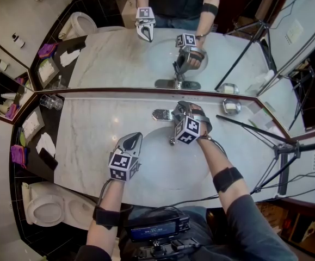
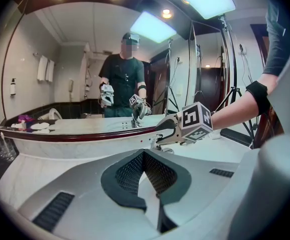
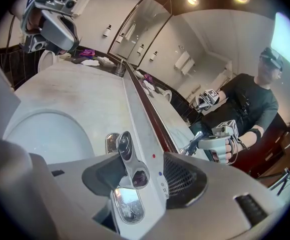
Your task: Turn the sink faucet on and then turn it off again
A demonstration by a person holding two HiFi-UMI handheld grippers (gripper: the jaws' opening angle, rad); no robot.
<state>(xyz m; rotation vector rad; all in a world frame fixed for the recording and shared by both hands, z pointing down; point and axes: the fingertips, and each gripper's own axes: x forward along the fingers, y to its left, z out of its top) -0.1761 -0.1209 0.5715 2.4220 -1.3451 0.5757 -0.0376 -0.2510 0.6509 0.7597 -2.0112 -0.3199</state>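
Right hand-held gripper (image 3: 137,179) jaws clamp faucet handle (image 3: 126,156).

There are two grippers, the left gripper (image 1: 133,141) and the right gripper (image 1: 181,113), one faucet (image 3: 126,151), one sink (image 1: 157,167), one bench (image 1: 92,129), one mirror (image 1: 113,58), one toilet (image 1: 43,208), one soap dish (image 1: 230,106) and one purple cloth (image 1: 18,155).

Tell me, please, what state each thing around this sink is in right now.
left gripper, shut, holding nothing.
right gripper, shut on the faucet handle.
faucet handle, clamped between the right gripper's jaws.
sink, no running water can be made out.
soap dish, holds a white bar.
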